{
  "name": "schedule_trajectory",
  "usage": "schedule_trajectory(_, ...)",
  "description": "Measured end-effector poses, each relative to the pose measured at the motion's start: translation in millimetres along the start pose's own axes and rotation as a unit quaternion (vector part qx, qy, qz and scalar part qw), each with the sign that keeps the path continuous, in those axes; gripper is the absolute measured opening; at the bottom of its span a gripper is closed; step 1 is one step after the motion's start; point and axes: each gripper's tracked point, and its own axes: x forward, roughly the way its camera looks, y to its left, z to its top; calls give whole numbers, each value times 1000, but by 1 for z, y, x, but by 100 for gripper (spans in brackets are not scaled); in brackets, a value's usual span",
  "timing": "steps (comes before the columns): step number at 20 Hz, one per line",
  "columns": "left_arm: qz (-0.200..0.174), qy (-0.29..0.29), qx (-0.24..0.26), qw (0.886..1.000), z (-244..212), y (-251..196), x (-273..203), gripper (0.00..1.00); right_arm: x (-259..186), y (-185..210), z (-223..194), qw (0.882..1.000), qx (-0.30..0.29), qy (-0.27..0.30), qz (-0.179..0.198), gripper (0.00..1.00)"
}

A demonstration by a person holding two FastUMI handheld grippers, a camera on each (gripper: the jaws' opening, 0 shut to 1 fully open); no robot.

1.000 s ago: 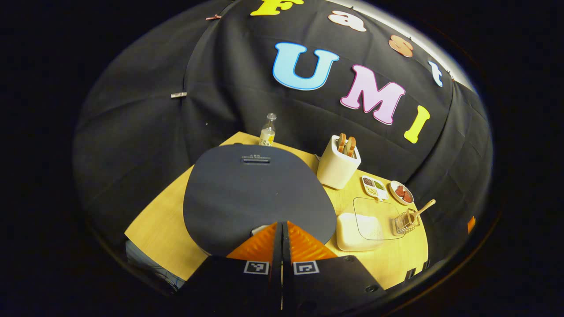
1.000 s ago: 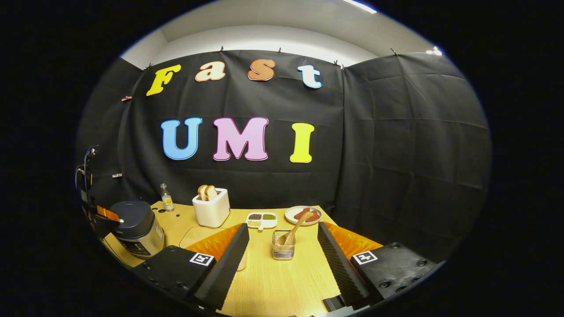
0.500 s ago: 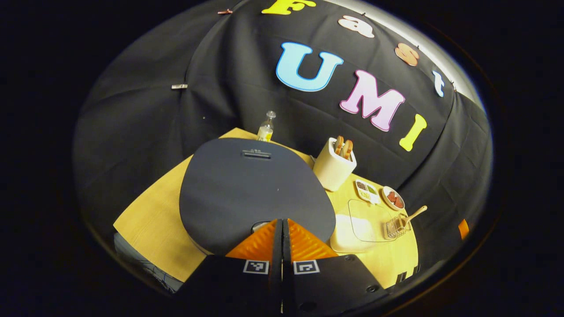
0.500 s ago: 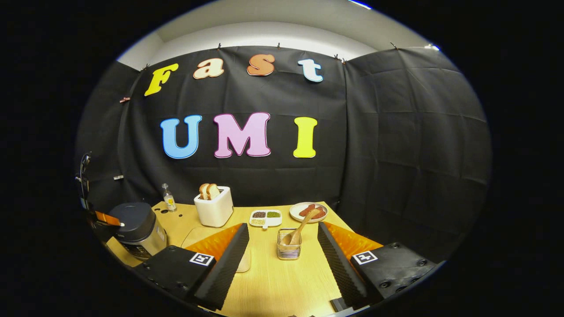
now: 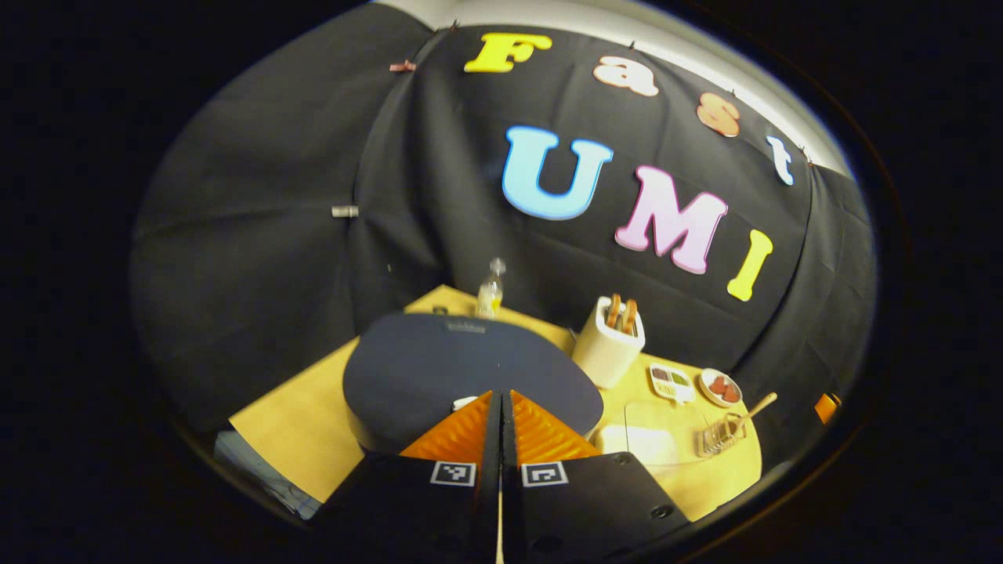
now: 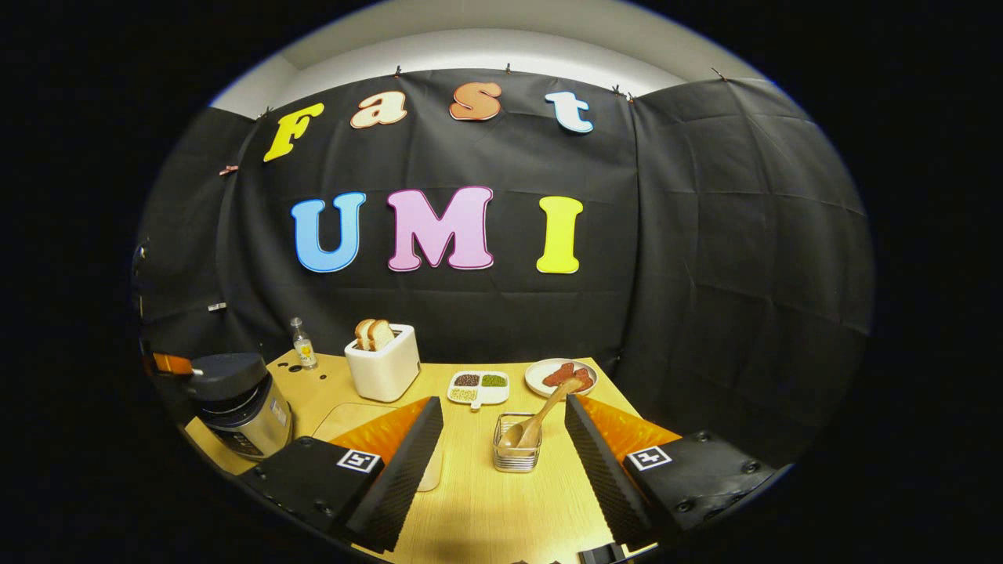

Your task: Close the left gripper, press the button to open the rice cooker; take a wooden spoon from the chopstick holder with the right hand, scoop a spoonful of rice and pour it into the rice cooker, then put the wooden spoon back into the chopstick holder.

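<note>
The dark rice cooker lid (image 5: 439, 368) lies just beyond my left gripper (image 5: 500, 395), which is shut with nothing between its fingers, its tips over the lid's near edge beside a pale button (image 5: 464, 403). In the right gripper view the rice cooker (image 6: 244, 411) stands at the far left with its lid (image 6: 226, 366) slightly raised off the body, and the left gripper (image 6: 174, 363) is at its left side. A wooden spoon (image 6: 546, 407) leans in the wire chopstick holder (image 6: 517, 454). My right gripper (image 6: 503, 403) is open, with the holder just beyond its fingers.
A white toaster (image 6: 384, 368) with bread, a small bottle (image 6: 298, 345), a divided dish (image 6: 479, 386) and a plate (image 6: 560, 376) line the back of the wooden table (image 6: 486, 509). A pale rice container (image 5: 639, 442) with a clear lid sits right of the cooker.
The left gripper view has pulled back and tilted up from the lid. In the right gripper view the lid has risen off the cooker's body. The right gripper has edged toward the holder.
</note>
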Motion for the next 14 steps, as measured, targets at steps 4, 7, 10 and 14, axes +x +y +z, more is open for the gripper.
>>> schedule_trajectory(4,47,-79,36,995,58,-4,-25,8,28,-10,2,1000,16,3,10,98)
schedule_trajectory(7,55,-85,33,994,53,-21,-38,24,49,-24,-1,1000,25,9,12,98)
schedule_trajectory(10,50,-81,18,995,43,-43,-49,46,70,-39,-9,999,40,24,9,98)
schedule_trajectory(14,45,-65,21,997,18,-74,-60,90,101,-64,-24,995,87,50,-11,99)
